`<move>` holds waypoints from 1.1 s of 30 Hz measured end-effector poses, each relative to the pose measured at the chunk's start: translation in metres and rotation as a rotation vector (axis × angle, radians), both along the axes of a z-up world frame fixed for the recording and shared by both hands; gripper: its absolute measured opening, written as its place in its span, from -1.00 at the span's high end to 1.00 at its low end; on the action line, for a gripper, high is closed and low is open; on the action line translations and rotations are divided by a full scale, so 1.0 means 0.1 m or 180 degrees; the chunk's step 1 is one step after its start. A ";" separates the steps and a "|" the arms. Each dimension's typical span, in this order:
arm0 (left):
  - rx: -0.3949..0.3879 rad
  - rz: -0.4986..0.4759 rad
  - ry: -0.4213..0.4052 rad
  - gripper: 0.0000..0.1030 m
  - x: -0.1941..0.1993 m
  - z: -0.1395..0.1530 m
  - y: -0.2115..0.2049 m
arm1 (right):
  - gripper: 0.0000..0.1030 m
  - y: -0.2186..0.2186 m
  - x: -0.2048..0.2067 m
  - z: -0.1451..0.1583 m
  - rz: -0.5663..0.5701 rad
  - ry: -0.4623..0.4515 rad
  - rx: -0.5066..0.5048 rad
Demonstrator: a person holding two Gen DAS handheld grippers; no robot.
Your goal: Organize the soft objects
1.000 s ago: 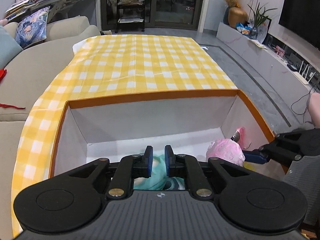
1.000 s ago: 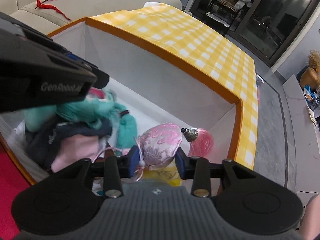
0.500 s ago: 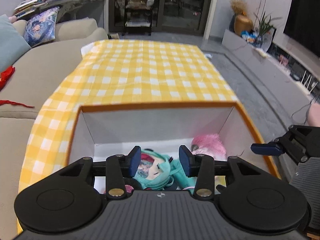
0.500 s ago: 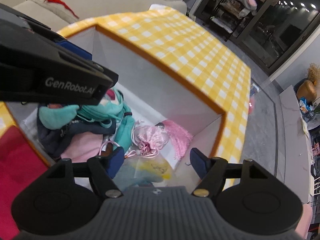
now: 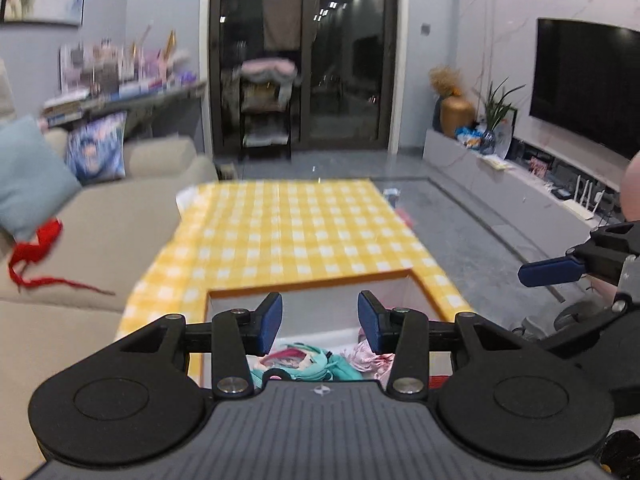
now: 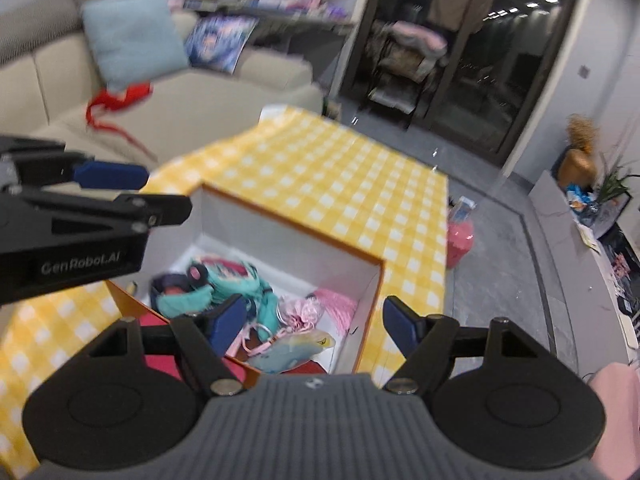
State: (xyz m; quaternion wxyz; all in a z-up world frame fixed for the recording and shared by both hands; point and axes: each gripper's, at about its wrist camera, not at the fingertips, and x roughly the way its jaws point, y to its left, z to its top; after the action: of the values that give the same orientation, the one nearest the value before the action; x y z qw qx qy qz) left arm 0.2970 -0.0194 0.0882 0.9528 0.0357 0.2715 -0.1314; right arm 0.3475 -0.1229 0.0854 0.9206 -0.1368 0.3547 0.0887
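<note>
Both my grippers, left [image 5: 320,322] and right [image 6: 316,322], hang empty above the box [image 6: 288,236]; right's jaws have just been spreading, nothing between. I see the toys [image 6: 224,284] lying inside the box.

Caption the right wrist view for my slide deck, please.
Open right gripper above a box of soft toys on a yellow checked tablecloth.

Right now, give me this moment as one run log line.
left tool: open, empty | right tool: open, empty | teal-haired plush doll, pink satin pouch: inside orange-rimmed white box
</note>
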 end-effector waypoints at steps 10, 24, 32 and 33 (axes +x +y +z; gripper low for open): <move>-0.0133 0.0006 -0.0202 -0.05 -0.88 0.42 0.06 | -0.52 -0.11 -1.24 0.49 -0.0086 -0.0416 0.0462; -0.0300 0.0307 -0.0302 -0.07 -2.02 0.04 0.32 | -0.58 0.01 -2.66 0.13 -0.0508 -0.0849 0.0718; -0.0327 0.0547 -0.0224 -0.07 -2.42 -0.29 0.48 | -0.64 0.29 -3.03 -0.36 -0.0669 -0.0669 0.0674; -0.0282 0.0569 -0.0212 -0.07 -2.44 -0.34 0.48 | -0.67 0.31 -3.06 -0.41 -0.0698 -0.0662 0.0691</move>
State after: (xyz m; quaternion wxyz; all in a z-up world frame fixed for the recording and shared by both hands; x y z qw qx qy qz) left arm 0.0527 0.0284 0.0547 0.9698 -0.0265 0.2356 -0.0565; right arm 0.0412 -0.0923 0.0448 0.9659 -0.0056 0.2587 0.0110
